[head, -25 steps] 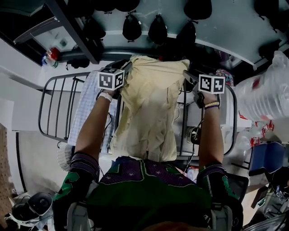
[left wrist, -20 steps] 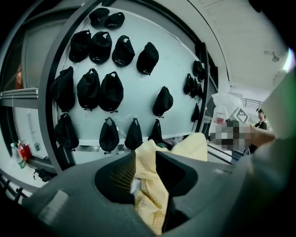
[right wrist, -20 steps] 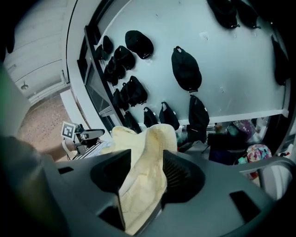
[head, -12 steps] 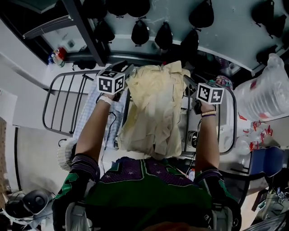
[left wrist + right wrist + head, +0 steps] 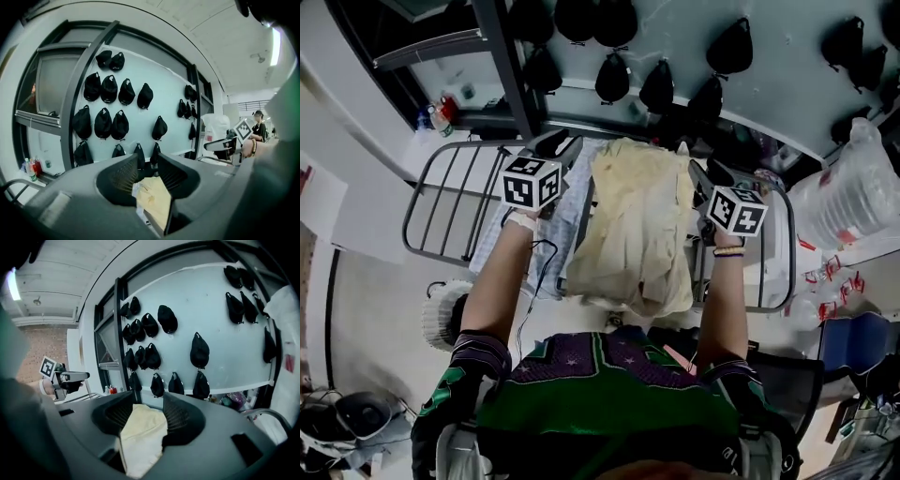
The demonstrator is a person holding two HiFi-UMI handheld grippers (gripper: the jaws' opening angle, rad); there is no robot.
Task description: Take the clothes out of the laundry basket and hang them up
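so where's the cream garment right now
Head view, centre: the cream garment hangs gripped between the left gripper and right gripper, above the metal rack.

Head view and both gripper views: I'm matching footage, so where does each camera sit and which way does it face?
Head view: on the person's head, looking steeply down at both arms, left gripper and right gripper holding a cream garment over a rack.
Left gripper view: on that gripper, facing along its jaws at a wall of black caps; right hand shows.
Right gripper view: same wall; left hand shows.
Shared: garment, caps.
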